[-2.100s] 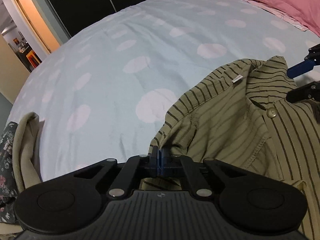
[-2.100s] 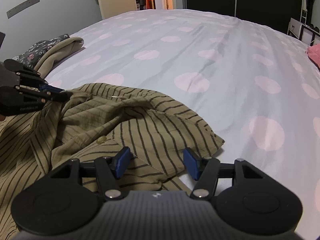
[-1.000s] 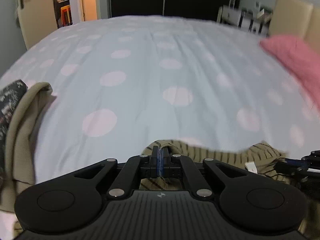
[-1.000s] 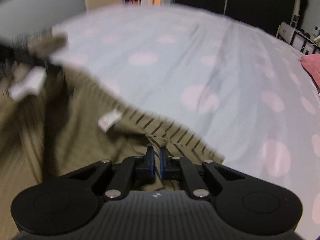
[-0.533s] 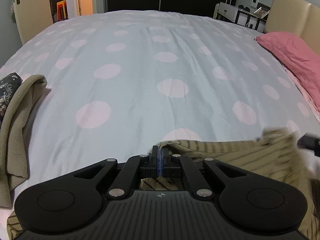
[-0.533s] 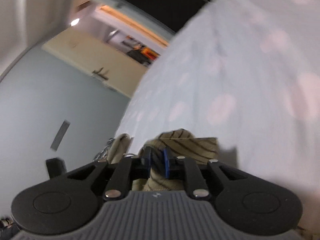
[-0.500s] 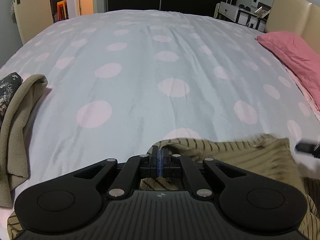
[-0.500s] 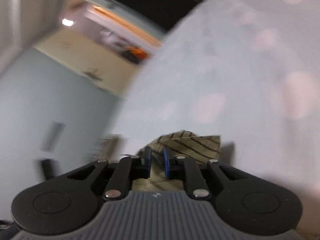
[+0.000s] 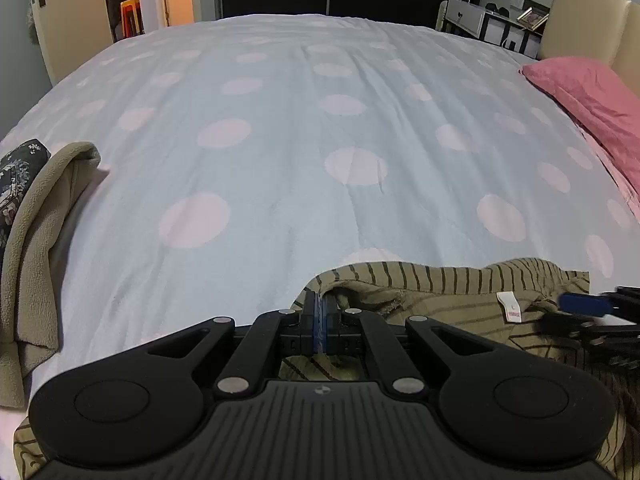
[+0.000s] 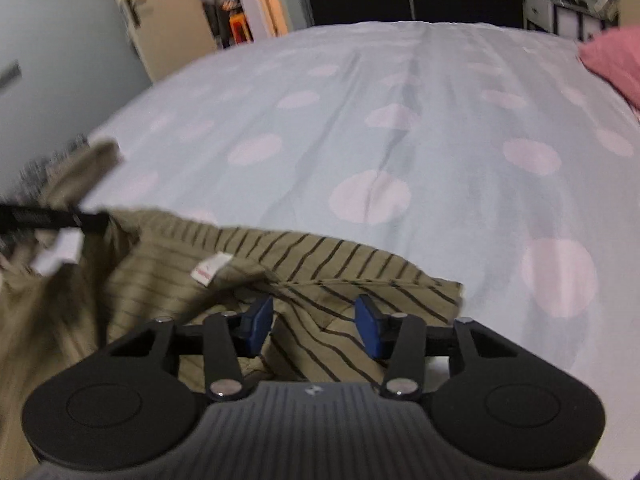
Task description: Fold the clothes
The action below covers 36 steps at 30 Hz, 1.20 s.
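1. The striped shirt [image 9: 440,304] lay along the lower edge of both views, on the near part of the bed [image 9: 280,140], with its white label [image 10: 210,266] showing.
2. The left gripper [image 9: 320,322] had its jaws fully closed on the edge of the shirt at the lower centre of the left view; I think it held this corner so the cloth could not slide.
3. The right gripper [image 10: 314,322] had its jaws about half open and opening. Shirt cloth lay between them, but the pads did not press on it. It seemed to be letting its corner go.
4. A beige garment [image 9: 36,232] lay at the left edge, and a pink pillow [image 9: 592,100] at the upper right, both well apart from the shirt.
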Each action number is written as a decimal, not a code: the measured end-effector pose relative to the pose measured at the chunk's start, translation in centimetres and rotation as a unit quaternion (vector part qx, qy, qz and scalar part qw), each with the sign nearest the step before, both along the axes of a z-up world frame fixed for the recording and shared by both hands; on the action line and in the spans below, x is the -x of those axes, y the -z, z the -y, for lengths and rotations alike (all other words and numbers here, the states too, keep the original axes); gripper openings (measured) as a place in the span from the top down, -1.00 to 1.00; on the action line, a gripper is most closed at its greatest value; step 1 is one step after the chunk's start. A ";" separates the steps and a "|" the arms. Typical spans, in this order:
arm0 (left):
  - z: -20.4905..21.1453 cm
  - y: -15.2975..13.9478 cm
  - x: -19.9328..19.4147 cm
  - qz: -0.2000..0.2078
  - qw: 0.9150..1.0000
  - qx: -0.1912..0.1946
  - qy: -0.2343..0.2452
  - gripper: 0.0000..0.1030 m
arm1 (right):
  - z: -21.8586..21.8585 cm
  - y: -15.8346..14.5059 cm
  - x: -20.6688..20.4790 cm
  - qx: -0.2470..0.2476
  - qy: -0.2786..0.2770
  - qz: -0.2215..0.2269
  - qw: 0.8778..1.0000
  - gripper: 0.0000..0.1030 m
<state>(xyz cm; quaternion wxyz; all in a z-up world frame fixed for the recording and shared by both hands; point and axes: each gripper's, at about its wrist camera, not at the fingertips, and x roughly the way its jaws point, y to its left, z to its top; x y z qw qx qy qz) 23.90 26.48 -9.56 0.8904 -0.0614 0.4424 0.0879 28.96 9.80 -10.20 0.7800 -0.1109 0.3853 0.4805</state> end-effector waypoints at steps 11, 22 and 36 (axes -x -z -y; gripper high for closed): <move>-0.5 0.1 0.0 -0.002 1.000 0.008 0.006 1.00 | 1.7 -1.8 -1.5 -0.048 0.000 -0.027 0.998 0.79; -1.0 0.1 0.2 -0.002 1.000 0.013 -0.006 0.99 | 9.0 -1.5 -5.4 -0.222 0.013 -0.185 0.957 0.87; -1.3 -0.8 -0.4 0.034 0.997 0.063 -0.010 0.99 | 13.4 -0.5 -7.2 -0.203 0.047 -0.178 0.962 0.94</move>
